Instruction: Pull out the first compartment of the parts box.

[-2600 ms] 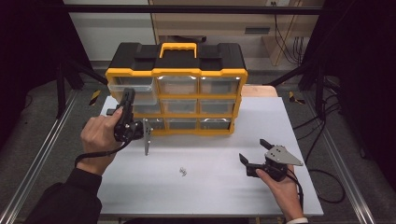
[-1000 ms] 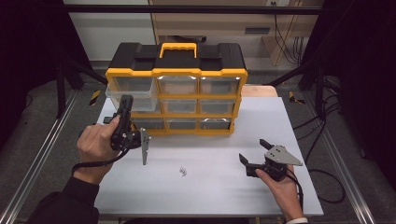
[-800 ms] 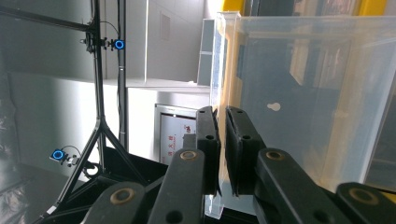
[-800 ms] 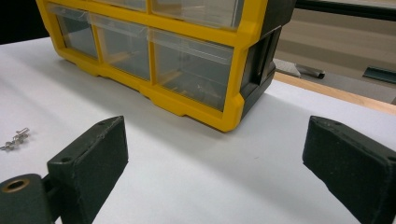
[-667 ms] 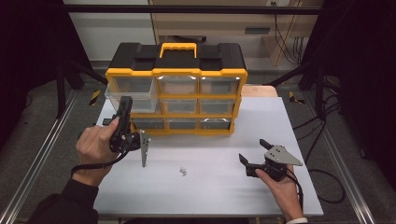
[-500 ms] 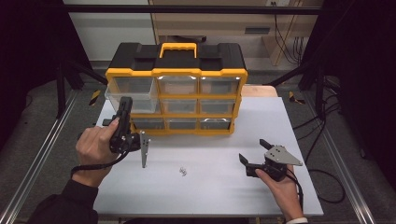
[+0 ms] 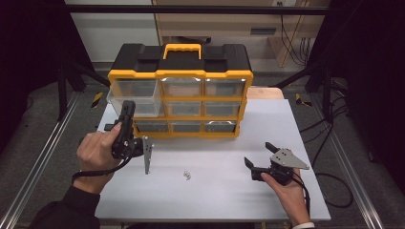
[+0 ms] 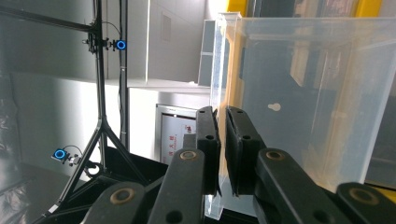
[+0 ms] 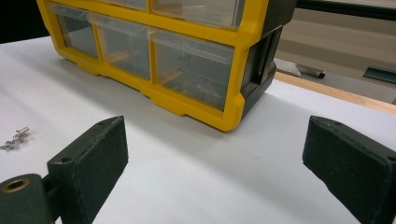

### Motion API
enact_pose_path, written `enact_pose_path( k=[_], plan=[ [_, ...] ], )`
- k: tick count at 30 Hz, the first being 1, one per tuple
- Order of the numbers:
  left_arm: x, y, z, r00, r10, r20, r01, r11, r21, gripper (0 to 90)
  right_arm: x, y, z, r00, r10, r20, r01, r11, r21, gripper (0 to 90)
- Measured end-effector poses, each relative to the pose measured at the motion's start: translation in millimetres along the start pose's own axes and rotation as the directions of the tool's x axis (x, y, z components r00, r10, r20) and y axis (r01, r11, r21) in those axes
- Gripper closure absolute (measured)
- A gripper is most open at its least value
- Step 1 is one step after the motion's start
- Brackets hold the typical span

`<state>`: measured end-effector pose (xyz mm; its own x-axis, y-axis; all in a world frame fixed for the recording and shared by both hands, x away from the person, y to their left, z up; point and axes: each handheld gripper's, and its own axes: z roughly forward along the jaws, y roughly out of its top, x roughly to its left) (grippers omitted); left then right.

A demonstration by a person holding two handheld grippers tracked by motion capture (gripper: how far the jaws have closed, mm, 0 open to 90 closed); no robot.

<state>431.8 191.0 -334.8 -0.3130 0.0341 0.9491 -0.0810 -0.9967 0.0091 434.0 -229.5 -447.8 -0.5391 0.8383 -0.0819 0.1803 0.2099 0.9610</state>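
A yellow and black organiser [image 7: 180,71] with clear drawers stands at the back of the white table [image 7: 215,200]. One clear drawer [image 7: 145,109] in its left column sticks out towards me. My left gripper [image 7: 127,107] reaches it from the front. In the left gripper view the jaws [image 8: 222,116] stand almost together, with the drawer's thin clear front wall [image 8: 303,93] pinched between the pads. My right gripper [image 7: 258,154] lies low at the table's right, open, with nothing between its fingers [image 9: 217,140]. The organiser's lower right corner [image 9: 224,107] is ahead of it.
A few small metal screws [image 7: 187,175] lie on the table between the two hands; they sit left of the right gripper's jaws [image 9: 15,138]. Dark frame rails run along both table sides, and cables hang at the back right.
Since the oldest frame my left hand has drawn back a little towards me and to the left, with the drawer sliding out. Over the last second nothing has moved.
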Motion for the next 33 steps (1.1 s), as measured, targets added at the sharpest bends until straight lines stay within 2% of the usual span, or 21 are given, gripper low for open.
enact_pose_path(
  k=[5,6,7,16,17,18,25,27,33],
  plan=[
    [-0.1,0.0,-1.5,1.0000,-0.005,-0.005,0.005,1.0000,-0.005,83.6,0.1,0.1,-0.1,1.0000,0.000,0.000,0.000,1.000,0.001,6.8],
    [-0.8,-0.6,-0.8,0.9999,-0.009,-0.013,0.009,0.9997,-0.024,83.7,0.1,0.2,-0.3,1.0000,-0.001,0.001,0.001,1.000,0.003,6.8],
    [0.3,0.3,-3.0,1.0000,0.002,-0.003,-0.002,1.0000,0.000,83.6,0.1,0.2,-0.3,1.0000,0.000,0.001,0.000,1.000,0.003,6.8],
    [0.2,0.5,-5.7,1.0000,0.002,-0.010,-0.002,1.0000,-0.006,83.7,0.2,0.1,0.1,1.0000,0.001,-0.001,-0.001,1.000,0.000,6.8],
    [0.0,0.0,-5.3,0.9999,0.004,-0.016,-0.005,0.9998,-0.020,83.7,0.4,0.1,0.0,1.0000,0.003,-0.002,-0.003,1.000,0.002,6.8],
    [0.7,0.7,-6.6,0.9999,0.009,-0.007,-0.009,1.0000,-0.002,83.7,0.2,0.0,0.1,1.0000,0.001,-0.001,-0.001,1.000,0.000,6.8],
    [0.9,-0.3,-9.0,0.9999,0.007,-0.011,-0.007,1.0000,-0.003,83.6,0.5,0.1,0.1,1.0000,0.003,-0.002,-0.003,1.000,0.003,6.8],
    [0.4,-1.0,-9.4,0.9999,-0.005,-0.013,0.005,0.9999,-0.009,83.6,0.6,0.0,0.2,1.0000,0.003,-0.002,-0.003,1.000,0.003,6.8],
    [0.4,0.2,-9.8,0.9999,0.003,-0.012,-0.003,0.9999,-0.013,83.5,0.6,0.2,-0.1,1.0000,0.003,-0.001,-0.003,1.000,0.006,6.8]
  ],
)
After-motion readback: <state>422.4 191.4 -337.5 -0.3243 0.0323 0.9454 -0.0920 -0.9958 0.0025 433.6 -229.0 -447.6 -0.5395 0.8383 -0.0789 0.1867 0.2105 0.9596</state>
